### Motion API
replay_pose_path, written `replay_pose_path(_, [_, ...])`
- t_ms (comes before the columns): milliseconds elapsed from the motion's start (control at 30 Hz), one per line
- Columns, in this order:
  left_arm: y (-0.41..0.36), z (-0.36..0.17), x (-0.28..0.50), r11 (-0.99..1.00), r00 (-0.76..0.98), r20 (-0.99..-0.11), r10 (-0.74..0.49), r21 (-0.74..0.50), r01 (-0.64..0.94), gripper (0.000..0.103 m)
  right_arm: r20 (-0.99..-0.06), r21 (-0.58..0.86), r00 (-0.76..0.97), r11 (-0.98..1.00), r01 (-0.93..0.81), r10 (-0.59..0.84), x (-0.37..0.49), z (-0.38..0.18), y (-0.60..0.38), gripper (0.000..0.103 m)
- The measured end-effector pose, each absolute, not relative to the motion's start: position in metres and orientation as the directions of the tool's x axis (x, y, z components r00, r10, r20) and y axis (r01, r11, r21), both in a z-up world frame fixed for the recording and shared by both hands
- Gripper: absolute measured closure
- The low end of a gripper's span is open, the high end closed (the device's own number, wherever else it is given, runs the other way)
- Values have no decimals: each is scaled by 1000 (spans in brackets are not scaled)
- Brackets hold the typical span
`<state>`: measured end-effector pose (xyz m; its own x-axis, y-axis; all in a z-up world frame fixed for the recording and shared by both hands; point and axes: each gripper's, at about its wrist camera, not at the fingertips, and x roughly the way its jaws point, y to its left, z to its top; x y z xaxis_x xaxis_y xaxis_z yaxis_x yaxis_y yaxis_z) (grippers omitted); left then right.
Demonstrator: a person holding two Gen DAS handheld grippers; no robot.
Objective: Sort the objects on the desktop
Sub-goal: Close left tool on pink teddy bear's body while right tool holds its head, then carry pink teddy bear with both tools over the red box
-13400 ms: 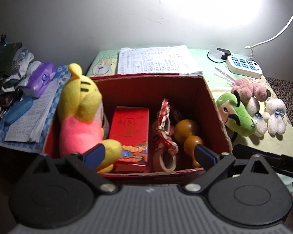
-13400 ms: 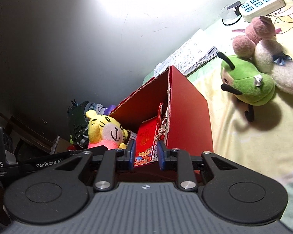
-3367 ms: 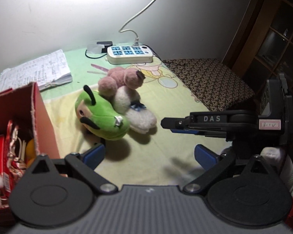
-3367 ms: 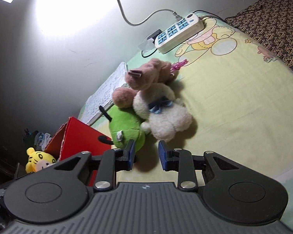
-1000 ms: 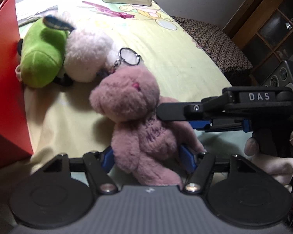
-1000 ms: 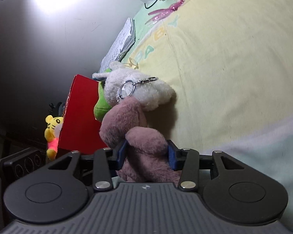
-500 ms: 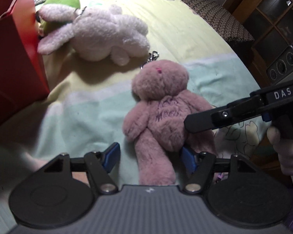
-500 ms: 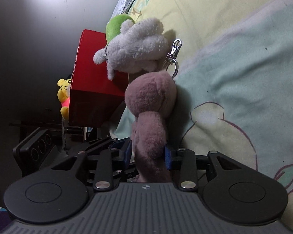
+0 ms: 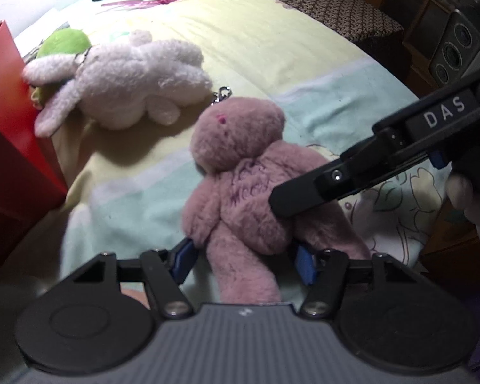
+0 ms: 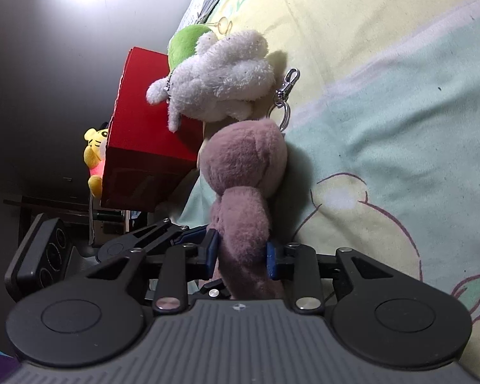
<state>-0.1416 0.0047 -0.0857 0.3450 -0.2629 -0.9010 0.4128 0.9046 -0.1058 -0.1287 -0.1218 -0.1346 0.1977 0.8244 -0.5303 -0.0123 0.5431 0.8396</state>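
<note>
The plush bear (image 9: 249, 172) is dusty pink, with darker purple lettering on its chest. Far left of it lies a white plush rabbit (image 9: 134, 73), beside a bright green plush (image 9: 64, 43) and a red box (image 9: 6, 121). The cloth (image 9: 272, 38) is pale yellow and mint green with outlined cartoon drawings. The yellow tiger plush (image 10: 94, 156) has pink clothing.

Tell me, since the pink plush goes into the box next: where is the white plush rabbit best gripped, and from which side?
Probably across the white plush rabbit's thick middle, coming from above. It lies flat on the sheet, its ear against the red box, so the sides are crowded; its limbs are floppy, the torso is the bulkiest soft part.
</note>
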Motion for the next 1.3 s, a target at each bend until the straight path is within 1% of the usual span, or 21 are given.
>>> replay_pose_path(67, [9,-82,-140,896,343,-892,-294,-132,424,43,-538,831,219,555,-20,814,-132,-129,-120,72])
replay_pose_path(167, [12,-73,-139,875,337,-879,-337,-160,458,50,-542,823,271,568,-21,796,-140,-120,-119,73])
replay_pose_path(267, [12,-62,-142,856,365,-860,-356,-144,496,50,-549,810,324,587,-23,771,-149,-106,-117,74])
replay_pose_path(433, [22,-41,-142,846,395,-831,-392,-157,510,51,-556,782,396,621,-50,731,-156,-84,-108,74])
replay_pose_path(567, [41,-15,-145,850,449,-790,-417,-164,501,51,-522,780,453,620,-89,723,-158,-62,-99,74])
replay_pose_path(767, [74,23,-137,877,546,-727,-418,-165,451,51,-472,752,496,626,-204,729,-142,-22,-71,74])
replay_pose_path(900, [106,48,-131,906,617,-683,-391,-166,391,51,-432,731,495,614,-297,754,-125,4,-47,74])
replay_pose_path(1100, [159,81,-119,949,715,-631,-301,-130,286,51,-366,702,457,563,-436,811,-83,34,0,74])
replay_pose_path(1200, [182,87,-111,969,746,-621,-240,-111,220,51,-342,690,424,531,-492,838,-59,43,26,74])
replay_pose_path(1300, [205,80,-101,983,752,-634,-182,-109,146,51,-333,695,389,502,-514,859,-34,41,53,74])
